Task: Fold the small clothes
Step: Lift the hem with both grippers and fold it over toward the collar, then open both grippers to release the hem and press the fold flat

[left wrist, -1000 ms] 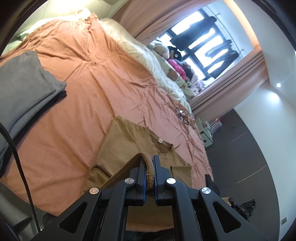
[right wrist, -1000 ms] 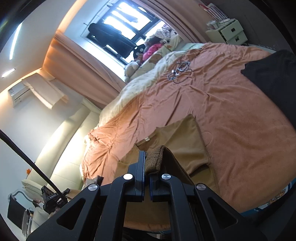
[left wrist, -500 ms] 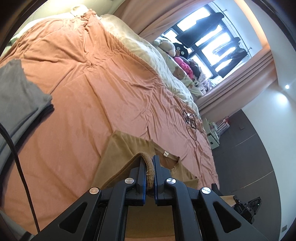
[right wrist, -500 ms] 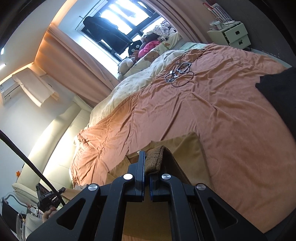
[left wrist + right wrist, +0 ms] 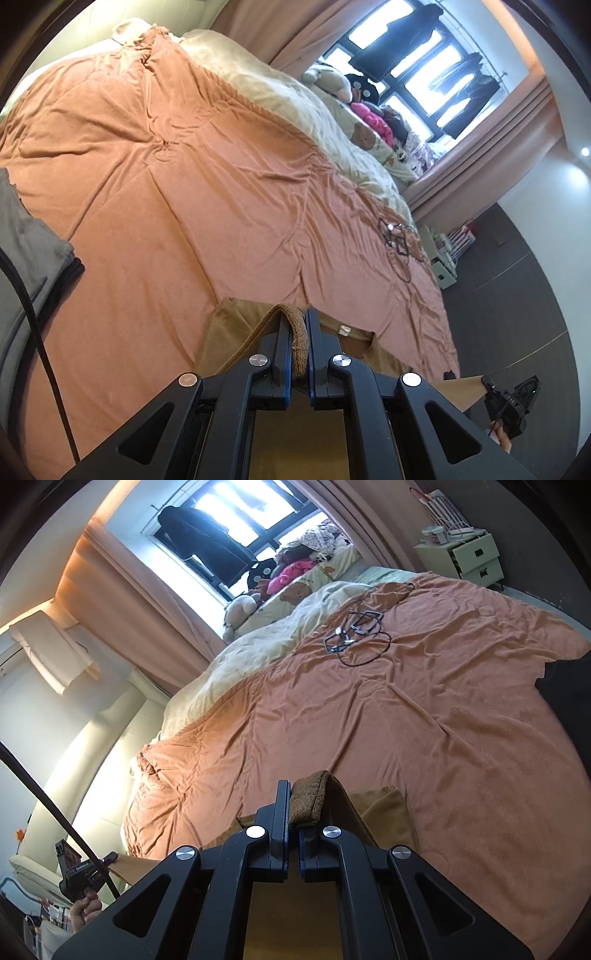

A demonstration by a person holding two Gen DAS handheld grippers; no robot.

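Observation:
A small tan-brown shirt (image 5: 236, 328) lies at the near edge of the bed, collar tag (image 5: 344, 329) showing. My left gripper (image 5: 297, 317) is shut on its ribbed hem and holds it lifted above the rest of the shirt. My right gripper (image 5: 293, 794) is shut on the other end of the same hem (image 5: 308, 797), with the shirt (image 5: 384, 812) hanging below. The lower part of the shirt is hidden behind both grippers.
An orange blanket (image 5: 207, 192) covers the bed. Folded grey clothes (image 5: 26, 251) lie at the left, a dark garment (image 5: 569, 686) at the right. Black cables (image 5: 356, 635) lie farther up the bed. Cream duvet and soft toys (image 5: 343, 85) sit by the window; a nightstand (image 5: 469, 557) stands beyond.
Both grippers have carried the held hem forward over the shirt towards its collar. More of the shirt is covered by the grippers, and the grey pile has slid to the left edge.

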